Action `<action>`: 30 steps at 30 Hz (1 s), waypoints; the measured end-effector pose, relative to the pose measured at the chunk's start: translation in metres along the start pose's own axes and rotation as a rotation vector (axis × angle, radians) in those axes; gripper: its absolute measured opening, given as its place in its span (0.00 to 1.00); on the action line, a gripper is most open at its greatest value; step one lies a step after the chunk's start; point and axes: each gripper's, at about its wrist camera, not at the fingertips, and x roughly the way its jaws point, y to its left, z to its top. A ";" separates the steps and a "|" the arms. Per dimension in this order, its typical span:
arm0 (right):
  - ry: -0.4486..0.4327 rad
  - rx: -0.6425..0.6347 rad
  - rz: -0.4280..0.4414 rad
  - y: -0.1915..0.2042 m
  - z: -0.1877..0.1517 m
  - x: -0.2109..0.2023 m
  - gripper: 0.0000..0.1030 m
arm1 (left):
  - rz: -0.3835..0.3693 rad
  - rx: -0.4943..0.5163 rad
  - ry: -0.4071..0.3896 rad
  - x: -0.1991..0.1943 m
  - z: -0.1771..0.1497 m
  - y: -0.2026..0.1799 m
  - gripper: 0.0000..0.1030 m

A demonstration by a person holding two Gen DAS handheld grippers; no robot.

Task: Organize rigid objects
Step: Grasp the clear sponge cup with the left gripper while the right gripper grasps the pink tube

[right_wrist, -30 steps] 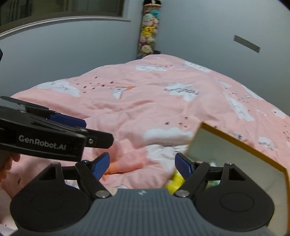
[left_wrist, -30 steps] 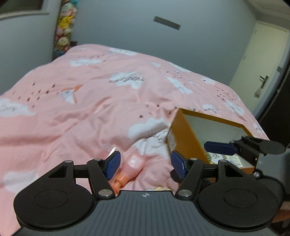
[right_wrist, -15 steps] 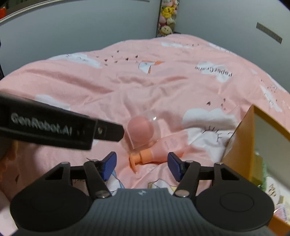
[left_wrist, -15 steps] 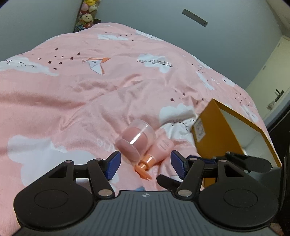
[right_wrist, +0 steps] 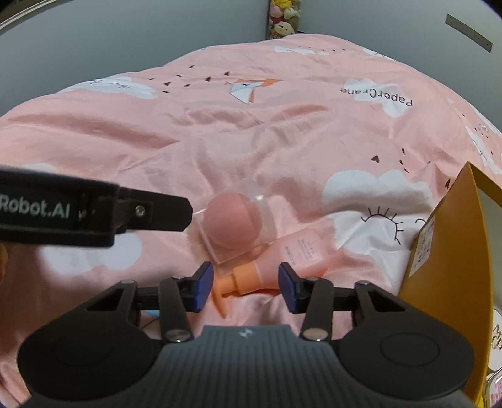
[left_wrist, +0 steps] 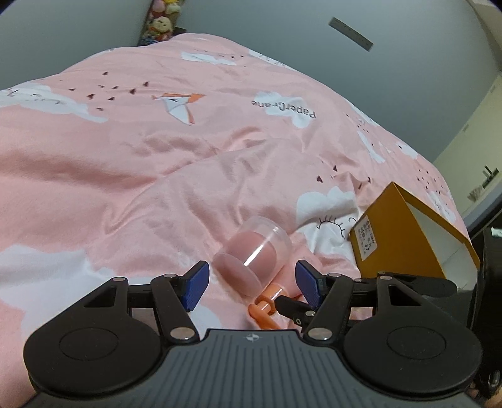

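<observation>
Both grippers hang low over the pink quilt (left_wrist: pixel 131 175). The left gripper (left_wrist: pixel 251 284) has its blue pads spread wide, nothing between them touching, and the clear case (left_wrist: pixel 254 257) with the pink puff inside lies on its side just beyond the gap. The right gripper (right_wrist: pixel 246 287) is spread wide too, holding nothing, its pads (right_wrist: pixel 202 284) either side of the pump bottle (right_wrist: pixel 282 262), which lies flat on the quilt with its orange pump head toward the near side. In the right wrist view the case (right_wrist: pixel 233 224) sits just beyond the bottle, touching or nearly touching its shoulder; I can't tell which. The left gripper's black finger reaches in from the left of that view, its tip near the case. Off to the right stands the orange box (left_wrist: pixel 404 238), open, with a white label on its near wall, close beside the bottle. Plush toys (right_wrist: pixel 284 18) are stacked at the far wall.
</observation>
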 end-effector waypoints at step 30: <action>0.035 0.355 0.016 -0.047 0.002 0.046 0.55 | 0.098 0.143 0.104 0.065 0.022 0.000 0.77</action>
